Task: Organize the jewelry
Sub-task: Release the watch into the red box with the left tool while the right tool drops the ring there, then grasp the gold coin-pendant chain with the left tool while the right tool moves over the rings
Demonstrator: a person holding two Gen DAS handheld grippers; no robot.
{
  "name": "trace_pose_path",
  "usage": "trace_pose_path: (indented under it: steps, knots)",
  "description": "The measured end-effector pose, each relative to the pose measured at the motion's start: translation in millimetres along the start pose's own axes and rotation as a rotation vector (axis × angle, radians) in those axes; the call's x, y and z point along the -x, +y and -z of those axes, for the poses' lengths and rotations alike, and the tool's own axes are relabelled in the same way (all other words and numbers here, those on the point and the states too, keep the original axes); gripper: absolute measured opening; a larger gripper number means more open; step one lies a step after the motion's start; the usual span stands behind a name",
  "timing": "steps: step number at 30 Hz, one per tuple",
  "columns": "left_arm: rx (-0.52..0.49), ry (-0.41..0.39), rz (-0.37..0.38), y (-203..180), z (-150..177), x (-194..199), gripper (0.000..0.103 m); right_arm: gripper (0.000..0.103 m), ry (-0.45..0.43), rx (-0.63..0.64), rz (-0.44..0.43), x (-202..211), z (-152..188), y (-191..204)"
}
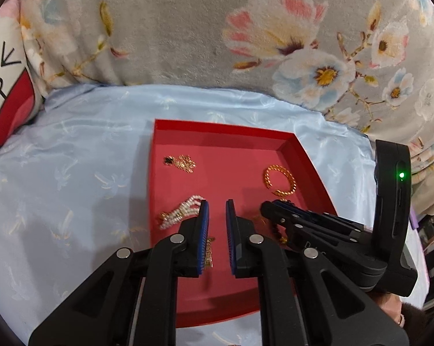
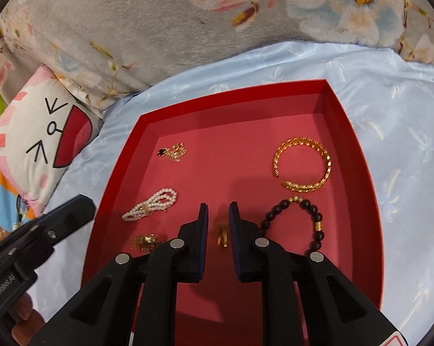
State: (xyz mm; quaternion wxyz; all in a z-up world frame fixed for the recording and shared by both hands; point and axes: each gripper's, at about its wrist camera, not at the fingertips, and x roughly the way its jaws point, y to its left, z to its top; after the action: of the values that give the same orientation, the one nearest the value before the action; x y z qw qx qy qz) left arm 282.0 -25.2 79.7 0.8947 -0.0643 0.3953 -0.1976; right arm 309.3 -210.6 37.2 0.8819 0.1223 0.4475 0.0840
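A red tray (image 2: 369, 230) (image 1: 303, 150) lies on a light blue sheet. It holds a gold open bangle (image 2: 303, 164) (image 1: 280, 180), a black bead bracelet (image 2: 300, 222), a pearl bow clip (image 2: 150, 204) (image 1: 178, 212), a small gold chain with a dark charm (image 2: 172, 150) (image 1: 179, 163), a gold piece at the near left (image 2: 146, 240) (image 1: 208, 255), and a small gold ring-like piece (image 2: 222, 235). My right gripper (image 2: 218, 209) is open, with the gold piece between its fingers. My left gripper (image 1: 216, 206) is open and empty above the tray.
A grey floral blanket (image 1: 188, 28) is bunched behind the tray. A white cat-face cushion (image 2: 41, 132) lies at the left. The light blue sheet (image 1: 73, 173) surrounds the tray on all sides.
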Motion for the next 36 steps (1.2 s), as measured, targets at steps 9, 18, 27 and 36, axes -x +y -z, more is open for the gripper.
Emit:
trace_pose_path:
  steps: [9,18,27,36]
  knots:
    - [0.009,-0.081,-0.049,7.3,3.1,36.7,0.024,0.028,-0.132,0.000,0.020,56.7,10.7,-4.2]
    - [0.019,-0.082,-0.069,5.2,58.3,86.9,0.035,0.033,-0.163,0.020,0.049,124.1,90.0,-4.4]
    - [0.016,0.006,-0.098,-0.2,126.9,97.8,0.036,0.033,-0.065,0.013,0.105,144.1,177.2,-7.8]
    - [0.026,0.083,-0.080,-3.2,166.7,93.5,0.036,0.033,-0.010,0.017,0.114,135.7,208.7,-0.2]
